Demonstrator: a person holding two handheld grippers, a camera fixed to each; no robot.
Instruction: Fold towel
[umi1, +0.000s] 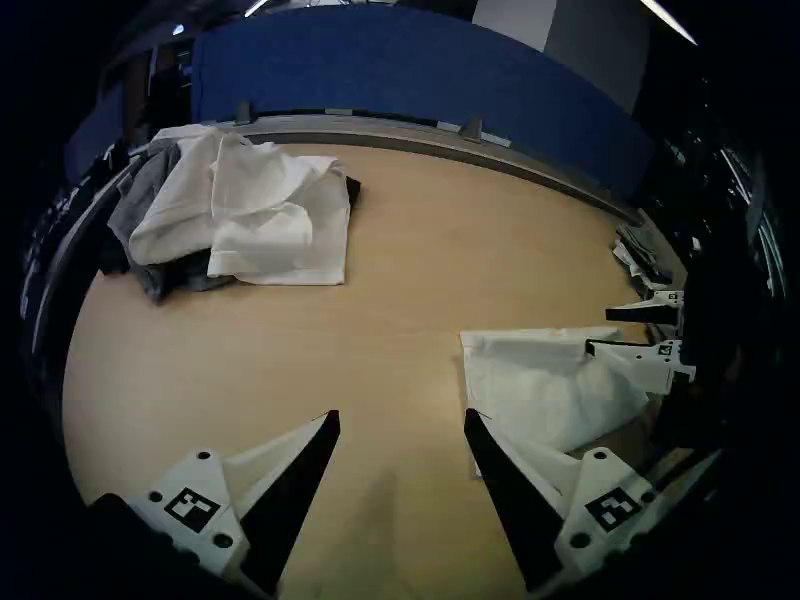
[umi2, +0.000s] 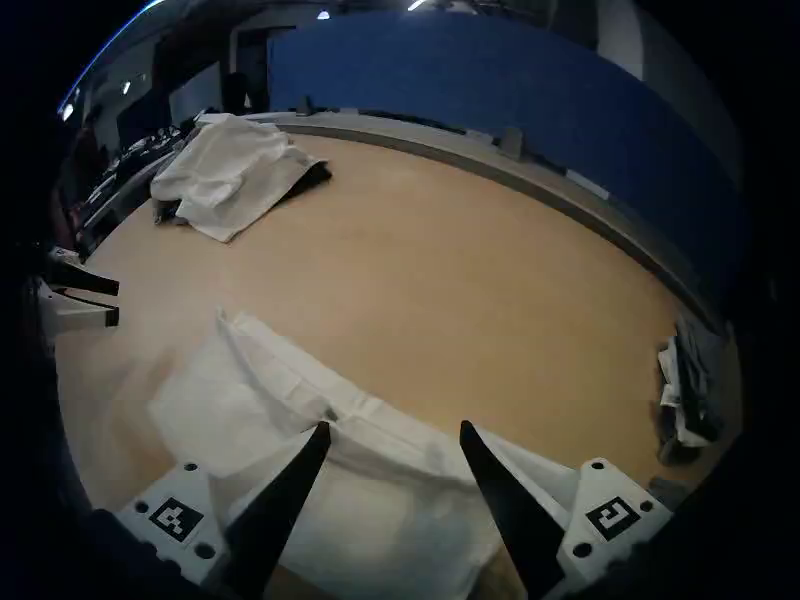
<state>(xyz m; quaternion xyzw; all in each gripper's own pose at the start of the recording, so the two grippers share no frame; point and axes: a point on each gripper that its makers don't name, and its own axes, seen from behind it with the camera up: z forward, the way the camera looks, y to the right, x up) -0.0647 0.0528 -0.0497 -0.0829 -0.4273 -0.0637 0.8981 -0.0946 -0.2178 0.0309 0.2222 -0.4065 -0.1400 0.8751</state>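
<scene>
A white towel lies partly folded on the wooden table, with a raised crease running across it. My right gripper is open just over the towel's near part, its fingers straddling the crease and gripping nothing. In the left gripper view the same towel lies at the right, with the right gripper at its far edge. My left gripper is open above bare table just left of the towel, its right finger near the towel's corner. From the right gripper view, the left gripper appears at the left edge.
A heap of white and grey cloths sits at the table's far corner, also visible as the heap. A blue partition stands behind the table's back edge. Dark and white items lie at the table's right end.
</scene>
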